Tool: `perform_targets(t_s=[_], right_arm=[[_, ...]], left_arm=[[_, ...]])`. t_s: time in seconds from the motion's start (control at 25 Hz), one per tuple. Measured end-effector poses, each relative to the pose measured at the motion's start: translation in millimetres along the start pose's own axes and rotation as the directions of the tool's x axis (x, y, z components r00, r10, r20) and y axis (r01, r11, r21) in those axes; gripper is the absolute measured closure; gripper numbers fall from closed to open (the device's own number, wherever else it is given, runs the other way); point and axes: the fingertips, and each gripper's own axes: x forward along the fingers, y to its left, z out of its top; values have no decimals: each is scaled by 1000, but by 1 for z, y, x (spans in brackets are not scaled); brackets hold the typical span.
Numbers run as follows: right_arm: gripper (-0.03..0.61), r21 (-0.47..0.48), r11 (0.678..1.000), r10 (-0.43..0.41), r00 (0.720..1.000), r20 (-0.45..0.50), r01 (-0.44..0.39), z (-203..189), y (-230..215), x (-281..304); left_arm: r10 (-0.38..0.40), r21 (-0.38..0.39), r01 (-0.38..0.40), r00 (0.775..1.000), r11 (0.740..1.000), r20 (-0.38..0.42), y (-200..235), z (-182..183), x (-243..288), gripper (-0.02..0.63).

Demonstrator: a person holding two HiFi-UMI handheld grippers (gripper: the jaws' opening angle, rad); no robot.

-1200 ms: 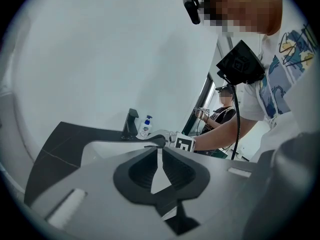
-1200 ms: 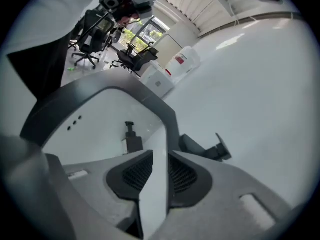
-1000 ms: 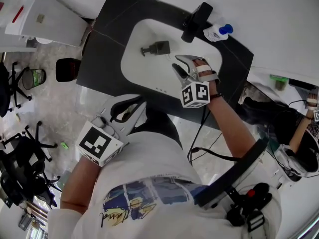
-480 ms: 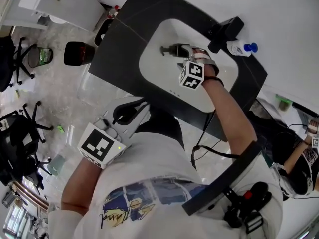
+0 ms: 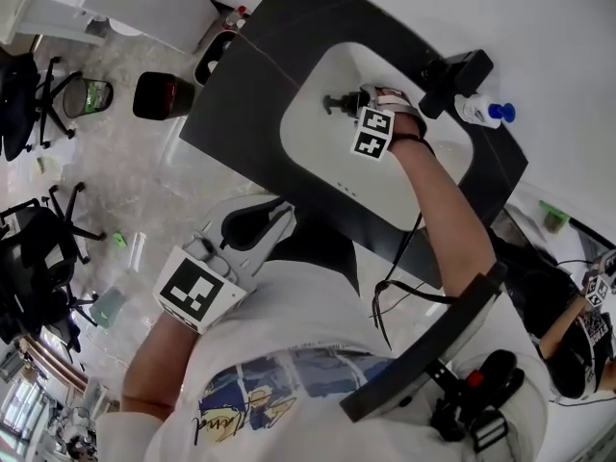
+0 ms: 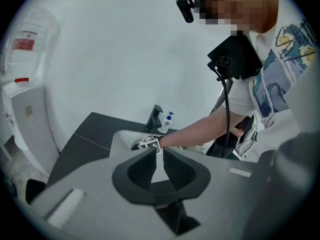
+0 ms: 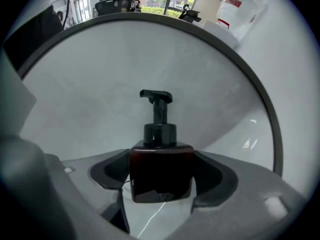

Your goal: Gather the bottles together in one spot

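dark pump bottle (image 7: 161, 170) in sink (image 5: 404, 195), between right gripper (image 7: 160, 181) jaws, just opened wide; left gripper (image 6: 159, 155) outside sink, nearly closed, empty.

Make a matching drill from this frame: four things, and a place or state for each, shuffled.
Things
1. dark pump bottle
2. white bottle with blue cap
3. faucet
4. left gripper

Places or states
A. on the dark counter, next to the faucet
B. black, at the basin's back rim
C. in the white basin, with the open jaws of the right gripper on either side
D. away from the sink, nothing between its jaws

Pairs: 1-C, 2-A, 3-B, 4-D

Note: the right gripper's jaws have just been opening, and the dark pump bottle stands between them.
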Motion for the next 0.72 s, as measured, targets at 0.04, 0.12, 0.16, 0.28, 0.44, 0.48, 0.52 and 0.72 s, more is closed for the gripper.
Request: perform_targets(t_s=[0.04, 0.12, 0.16, 0.28, 0.44, 0.48, 0.52, 0.72], right_arm=[[207, -11, 1000, 3, 1000, -4, -3, -1, 0, 2], [217, -18, 1000, 10, 1000, -9, -10, -2, -2, 5], [219, -17, 1000, 14, 1000, -9, -14, -1, -2, 5], [225, -5, 1000, 15, 1000, 0, -15, 0, -1, 5], [229, 68, 998, -14, 1000, 23, 12, -4, 0, 2], [229, 90, 996, -26, 999, 31, 23, -5, 2, 0], [229, 111, 993, -40, 998, 37, 36, -6, 3, -3], [229, 256, 963, -112, 989, 96, 84, -4, 3, -30]], left_arm=[[1, -2, -1, 1000, 1000, -1, 0, -1, 1, 569], [4, -5, -4, 1000, 1000, -3, 0, -2, 1, 568], [4, -6, -4, 1000, 1000, -5, 1, -2, 1, 568], [-1, -10, 1, 1000, 1000, -15, 0, -5, 1, 569], [-11, -6, 11, 1000, 1000, -19, -2, -5, 5, 569], [-16, -5, 16, 1000, 1000, -20, -3, -6, 5, 569], [-23, -5, 23, 1000, 1000, -21, -4, -6, 5, 568], [-66, 11, 66, 997, 998, -35, -9, -3, 8, 568]])
